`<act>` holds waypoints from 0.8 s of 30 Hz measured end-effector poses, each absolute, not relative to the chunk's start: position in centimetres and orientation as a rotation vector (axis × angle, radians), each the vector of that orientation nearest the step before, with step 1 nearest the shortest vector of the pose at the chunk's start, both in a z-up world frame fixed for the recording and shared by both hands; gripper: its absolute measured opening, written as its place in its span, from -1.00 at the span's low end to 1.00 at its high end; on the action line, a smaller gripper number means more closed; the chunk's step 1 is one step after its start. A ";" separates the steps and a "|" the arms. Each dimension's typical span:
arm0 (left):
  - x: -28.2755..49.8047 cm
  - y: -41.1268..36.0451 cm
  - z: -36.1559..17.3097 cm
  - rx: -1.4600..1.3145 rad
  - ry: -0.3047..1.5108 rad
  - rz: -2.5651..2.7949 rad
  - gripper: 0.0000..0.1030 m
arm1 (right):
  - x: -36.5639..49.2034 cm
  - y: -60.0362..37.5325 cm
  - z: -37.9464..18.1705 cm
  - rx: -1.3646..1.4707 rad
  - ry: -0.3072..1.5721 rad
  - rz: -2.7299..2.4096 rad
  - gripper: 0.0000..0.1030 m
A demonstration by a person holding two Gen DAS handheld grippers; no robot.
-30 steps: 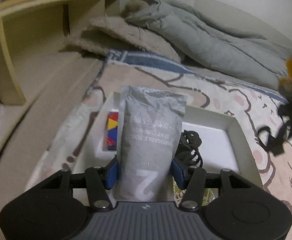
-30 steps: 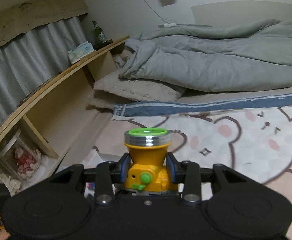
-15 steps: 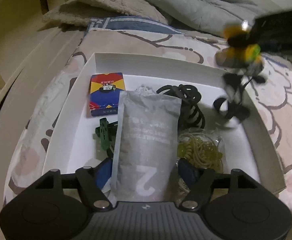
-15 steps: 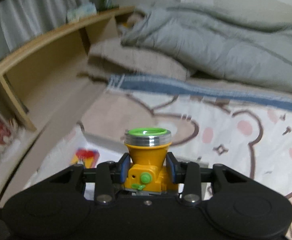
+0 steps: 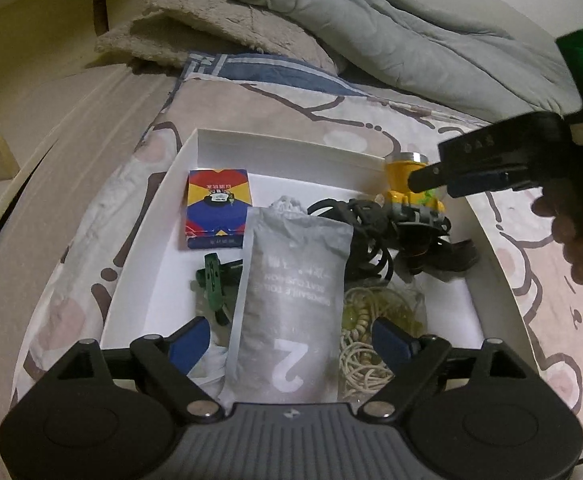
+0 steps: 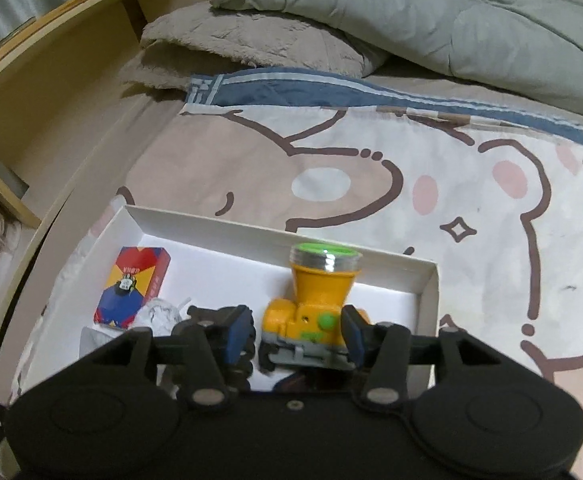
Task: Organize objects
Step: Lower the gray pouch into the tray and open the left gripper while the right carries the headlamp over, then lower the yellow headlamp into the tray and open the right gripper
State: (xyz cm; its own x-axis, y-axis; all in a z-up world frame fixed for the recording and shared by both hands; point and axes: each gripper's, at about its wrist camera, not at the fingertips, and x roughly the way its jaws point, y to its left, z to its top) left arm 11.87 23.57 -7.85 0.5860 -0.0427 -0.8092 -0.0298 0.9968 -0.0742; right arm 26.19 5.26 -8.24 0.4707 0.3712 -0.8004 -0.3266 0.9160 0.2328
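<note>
My left gripper (image 5: pixel 291 340) jaws opening, pads clear of the grey pouch (image 5: pixel 291 300) between them; pouch lies flat in the white box (image 5: pixel 283 144), long axis pointing away. My right gripper (image 6: pixel 291 336) jaws opening, left pad clear of the yellow headlamp (image 6: pixel 315 300); lens faces the far wall.

White tray (image 5: pixel 159 216): smooth matt card. Grey pouch (image 5: pixel 291 300): matt, crinkled foil-like. Yellow headlamp (image 6: pixel 315 300): glossy plastic, shiny metal-look rim. Bedsheet (image 6: pixel 471 208): soft printed cloth. Shelf (image 6: pixel 51 92): pale smooth wood. Blanket (image 6: pixel 251 44): rough fleece.
</note>
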 end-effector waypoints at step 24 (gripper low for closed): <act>11.0 22.5 -5.5 -0.114 0.900 -0.023 0.74 | 27.0 2.7 -9.8 0.243 0.941 0.363 0.20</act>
State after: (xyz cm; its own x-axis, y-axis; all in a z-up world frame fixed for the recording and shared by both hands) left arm 10.96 22.47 -5.53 0.6222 -0.0677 -0.7800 -0.0278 0.9937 -0.1085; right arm 27.03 2.69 -9.82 0.5356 0.4055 -0.7407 -0.1964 0.9129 0.3577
